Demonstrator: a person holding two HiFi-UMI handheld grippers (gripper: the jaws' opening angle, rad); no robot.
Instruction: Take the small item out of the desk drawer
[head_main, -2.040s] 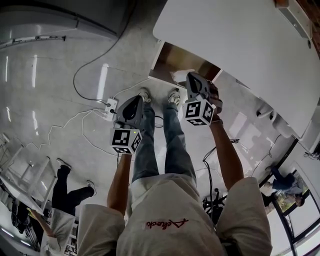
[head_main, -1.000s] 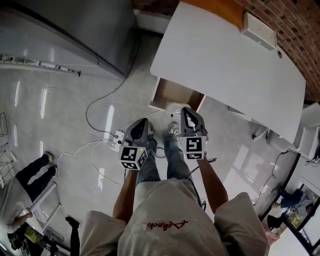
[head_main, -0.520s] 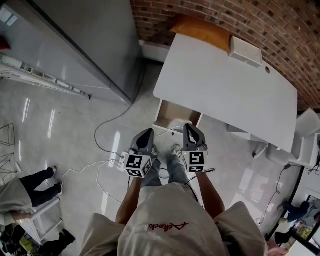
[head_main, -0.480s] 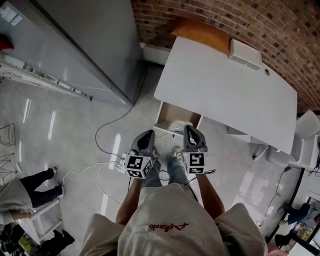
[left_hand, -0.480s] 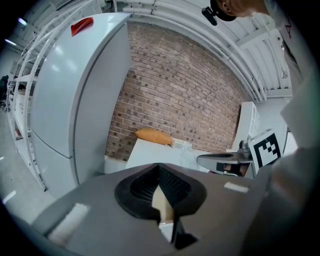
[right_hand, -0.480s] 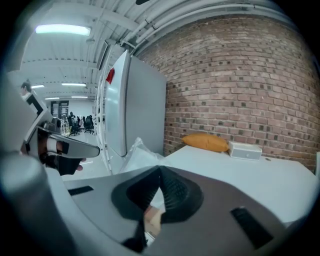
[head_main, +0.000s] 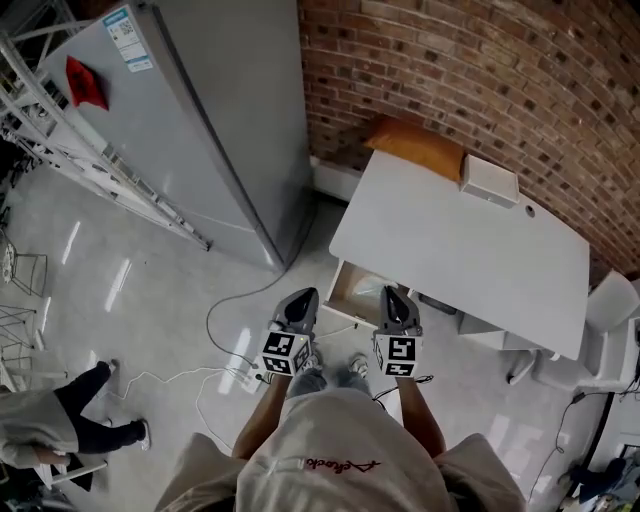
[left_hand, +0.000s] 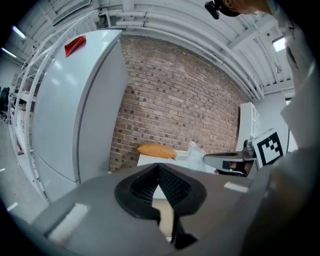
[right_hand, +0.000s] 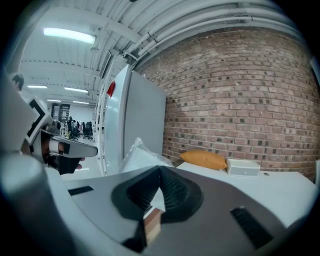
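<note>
Brick wall (head_main: 450, 70) backs the white table (head_main: 450, 240), and under its near edge the drawer (head_main: 342, 285) stands pulled open. Our left gripper (left_hand: 159, 166) has its jaws together on nothing. Beside it, the right gripper (right_hand: 160, 170) is pinched on the lower edge of a clear plastic bag (right_hand: 139, 154), the small item, held up in the air and out of the drawer. We judge the taking-out as good as done. The next move calls for a firm pinch while we carry the bag over the table and set it down. At far left a tall grey refrigerator (head_main: 200, 130) stands on the glossy floor (head_main: 130, 300); on the table, an orange cushion (head_main: 415, 148) and a white box (head_main: 490, 180) lie by the wall.
</note>
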